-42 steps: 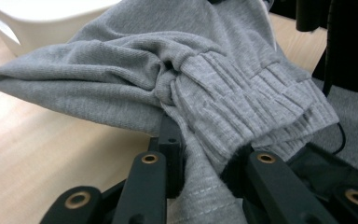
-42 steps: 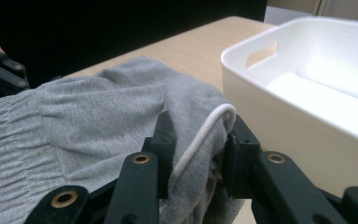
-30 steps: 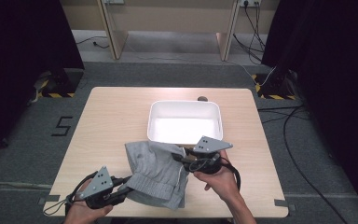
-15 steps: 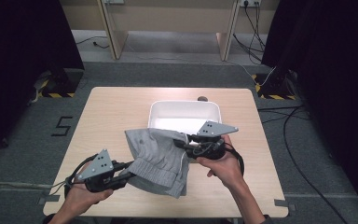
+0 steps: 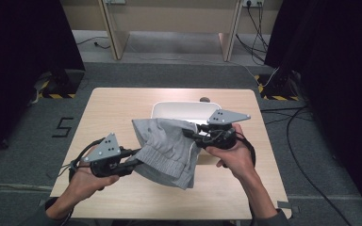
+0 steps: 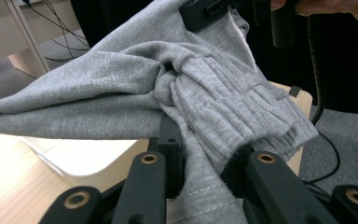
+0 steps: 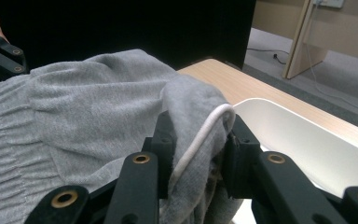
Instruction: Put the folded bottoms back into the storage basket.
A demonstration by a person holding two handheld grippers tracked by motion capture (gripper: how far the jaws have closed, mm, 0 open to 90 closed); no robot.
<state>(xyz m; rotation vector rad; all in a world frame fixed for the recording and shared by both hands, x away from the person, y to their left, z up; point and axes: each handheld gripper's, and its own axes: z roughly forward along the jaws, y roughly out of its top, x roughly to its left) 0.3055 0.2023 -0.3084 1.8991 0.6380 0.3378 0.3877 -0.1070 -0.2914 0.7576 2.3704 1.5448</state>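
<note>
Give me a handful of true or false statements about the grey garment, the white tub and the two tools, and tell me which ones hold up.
1. Both tools grip the grey garment. True: the left tool and the right tool are each shut on its fabric.
2. The garment lies flat inside the white tub. False: it hangs between the tools, above the table.
3. A white drawstring runs between the right tool's jaws. True.
4. The tub sits on the floor. False: it stands on the table.
5. The garment has a ribbed band. True.
</note>
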